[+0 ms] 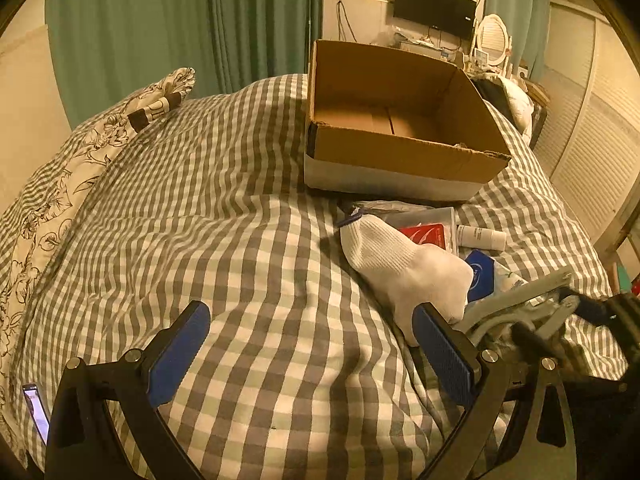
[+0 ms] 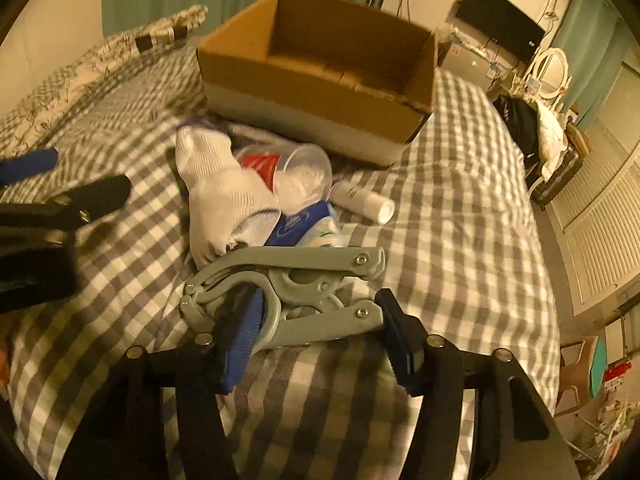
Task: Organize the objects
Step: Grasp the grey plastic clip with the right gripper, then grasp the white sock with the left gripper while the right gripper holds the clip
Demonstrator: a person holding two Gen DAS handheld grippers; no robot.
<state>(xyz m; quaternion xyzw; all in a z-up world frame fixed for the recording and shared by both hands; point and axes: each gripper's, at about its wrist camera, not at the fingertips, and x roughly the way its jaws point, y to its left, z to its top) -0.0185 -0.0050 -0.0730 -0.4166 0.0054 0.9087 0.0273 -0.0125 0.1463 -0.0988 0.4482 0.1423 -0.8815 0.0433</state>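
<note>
While your left gripper is hanging over bare checked bedding in the left wrist view, its jaws are standing wide apart with nothing between them. The cardboard box is sitting empty further up the bed, so by my reading nothing is sorted yet. Just in front of it a small pile is waiting: a white sock, a clear cup, a small white bottle and a blue packet.

As you are looking through the right wrist view, your right gripper is bracketing a grey folding hanger lying on the bedding at the near edge of the pile. One blue pad is sitting against the hanger's curved middle and the other against its lower arm, so it appears to be clamping the hanger, though the hanger is not yet lifting. Everything, the hanger included, is still needing to go into the box.
</note>
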